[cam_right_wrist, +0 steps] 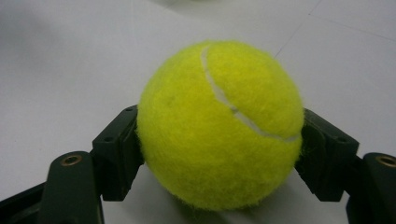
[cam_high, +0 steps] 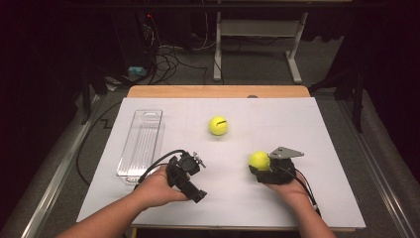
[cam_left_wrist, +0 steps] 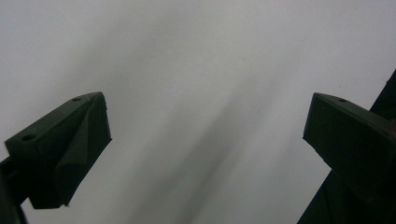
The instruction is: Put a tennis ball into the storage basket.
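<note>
High view: a person's two hands work at a desk (cam_high: 297, 119) covered in white sheet. The right gripper (cam_high: 265, 166), at about five o'clock on the desk, holds a tennis ball (cam_high: 259, 159) between its fingers. Right gripper view: the same ball (cam_right_wrist: 219, 123) sits squarely between the two black fingers (cam_right_wrist: 116, 149), one pad pressed to each flank, the white seam running across its upper face; the ball appears to rest on, or just above, the sheet (contact with the surface cannot be told for certain). A second tennis ball (cam_high: 218, 125) lies free near the centre of the desk, toward eleven o'clock from the held one and well apart from both grippers. The left gripper (cam_high: 190, 186), at about seven o'clock, hovers low over bare sheet; in the left gripper view its fingers (cam_left_wrist: 65, 149) stand wide apart with nothing between them. A clear plastic tray (cam_high: 142, 144) lies at nine o'clock on the desk, its long axis running from six toward twelve o'clock, just beyond the left hand. Judged from this layout, the tray is the likely destination: it lies toward nine o'clock from the held ball, across the left gripper's station, so the left hand is nearer to it than the right.
</note>
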The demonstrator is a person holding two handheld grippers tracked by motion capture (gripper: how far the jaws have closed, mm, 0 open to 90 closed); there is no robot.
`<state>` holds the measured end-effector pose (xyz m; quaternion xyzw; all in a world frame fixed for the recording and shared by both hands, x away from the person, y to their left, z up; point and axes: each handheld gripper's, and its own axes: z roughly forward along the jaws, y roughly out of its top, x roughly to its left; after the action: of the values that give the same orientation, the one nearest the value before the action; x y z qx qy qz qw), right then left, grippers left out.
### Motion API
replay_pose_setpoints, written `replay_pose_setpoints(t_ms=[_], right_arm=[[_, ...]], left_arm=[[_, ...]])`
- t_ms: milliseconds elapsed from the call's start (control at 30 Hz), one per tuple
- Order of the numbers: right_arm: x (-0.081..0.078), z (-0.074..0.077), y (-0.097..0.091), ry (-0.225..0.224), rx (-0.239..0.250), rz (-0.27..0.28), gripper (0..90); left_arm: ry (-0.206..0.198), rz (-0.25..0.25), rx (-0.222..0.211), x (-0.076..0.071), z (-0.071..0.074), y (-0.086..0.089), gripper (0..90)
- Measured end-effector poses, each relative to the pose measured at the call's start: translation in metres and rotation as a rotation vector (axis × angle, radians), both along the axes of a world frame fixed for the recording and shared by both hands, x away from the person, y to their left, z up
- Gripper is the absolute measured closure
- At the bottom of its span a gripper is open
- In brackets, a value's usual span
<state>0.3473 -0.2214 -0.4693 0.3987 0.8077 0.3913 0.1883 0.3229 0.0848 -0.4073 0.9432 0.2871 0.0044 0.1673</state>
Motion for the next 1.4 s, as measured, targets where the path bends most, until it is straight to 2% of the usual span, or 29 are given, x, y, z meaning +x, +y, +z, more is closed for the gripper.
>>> replay_pose_setpoints(t_ms=[167, 433, 800, 1100, 1400], right_arm=[[-0.002, 0.001, 0.000, -0.016, 0.001, 0.000, 26.9], [-0.013, 0.013, 0.004, -0.096, 0.039, 0.007, 27.1], [-0.024, 0.026, 0.026, -0.171, 0.045, 0.063, 27.1], [-0.034, 0.031, 0.048, -0.188, 0.053, 0.114, 27.1], [-0.047, 0.025, 0.067, -0.193, 0.056, 0.165, 27.2]], left_arm=[[0.003, 0.000, 0.006, 0.001, 0.000, -0.002, 1.5], [0.002, -0.001, 0.011, 0.001, 0.004, -0.005, 1.5], [-0.004, -0.002, 0.012, 0.003, 0.013, -0.006, 1.5], [-0.006, 0.003, 0.005, 0.003, 0.017, -0.004, 1.5], [-0.012, 0.011, -0.002, 0.003, 0.023, -0.003, 1.5]])
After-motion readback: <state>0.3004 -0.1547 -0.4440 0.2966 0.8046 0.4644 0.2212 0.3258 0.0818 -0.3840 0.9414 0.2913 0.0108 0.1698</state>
